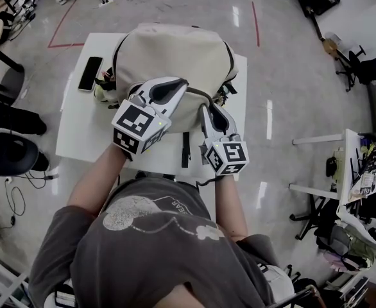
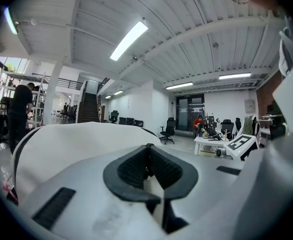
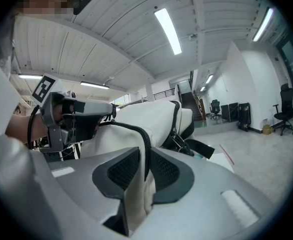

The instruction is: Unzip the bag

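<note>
- Head view: a beige bag (image 1: 169,50) lies on a white table (image 1: 79,140), with a phone (image 1: 90,73) beside it at the left edge. The person leans over the table. The left gripper (image 1: 175,87) and the right gripper (image 1: 210,115) both rest on the bag's near side, close together along the dark zipper line.
- Left gripper view: the jaws are almost together around a small dark piece (image 2: 146,173), which looks like the zipper pull, though it is too small to be sure. The bag's pale bulk rises just behind.
- Right gripper view: the jaws are clamped on a fold of the bag's cloth, and the zipper track (image 3: 136,131) runs up between the pads and curves away over the bag.
- Handling: the bag looks soft and slack, so its cloth would likely bunch and follow the pull unless it is held. Pinching the cloth beside the track, as the right gripper does, should keep the track taut. The pull is small and may slip, so it needs a firm pinch and a pull along the line of the track.
</note>
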Available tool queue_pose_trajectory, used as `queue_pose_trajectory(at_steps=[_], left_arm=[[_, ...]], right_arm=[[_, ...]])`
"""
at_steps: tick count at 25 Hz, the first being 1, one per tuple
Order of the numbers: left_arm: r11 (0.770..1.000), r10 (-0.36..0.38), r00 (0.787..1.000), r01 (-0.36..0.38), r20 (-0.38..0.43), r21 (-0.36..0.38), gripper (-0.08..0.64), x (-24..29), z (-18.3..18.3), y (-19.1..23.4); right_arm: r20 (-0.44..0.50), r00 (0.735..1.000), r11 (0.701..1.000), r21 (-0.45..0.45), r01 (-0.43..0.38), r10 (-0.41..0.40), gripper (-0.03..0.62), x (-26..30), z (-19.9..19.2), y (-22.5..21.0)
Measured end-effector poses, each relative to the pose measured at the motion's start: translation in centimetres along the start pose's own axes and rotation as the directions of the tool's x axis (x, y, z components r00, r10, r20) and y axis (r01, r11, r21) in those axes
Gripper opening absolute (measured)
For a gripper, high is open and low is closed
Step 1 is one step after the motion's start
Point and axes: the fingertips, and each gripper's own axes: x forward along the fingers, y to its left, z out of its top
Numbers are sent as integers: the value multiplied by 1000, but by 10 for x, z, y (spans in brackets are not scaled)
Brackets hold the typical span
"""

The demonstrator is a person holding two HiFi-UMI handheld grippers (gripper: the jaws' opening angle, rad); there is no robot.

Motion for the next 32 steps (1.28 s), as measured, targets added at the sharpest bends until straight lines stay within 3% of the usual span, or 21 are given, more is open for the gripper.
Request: queue_pose_trajectory(at_steps=[4,14,24,32], left_arm=[[999,-8,1000,9,26,-39,29,-5,-2,0],[999,-6,999,7,36,-35,39,-25,-15,-6],[996,1,1000,-2,-1,-92,111,-65,-51,-13],[989,12,1000,-12,3,-149,100,-107,-77,-5]], right_arm=[[-2,1000,1000,-6,15,-15,72,-2,0,1],[-8,997,996,-31,80,-80,86,-7,-2,0],[2,988,988,-13,153,-153,97,-22,-2,5],[5,971,970,40,239,-239,90,-45,-17,16]])
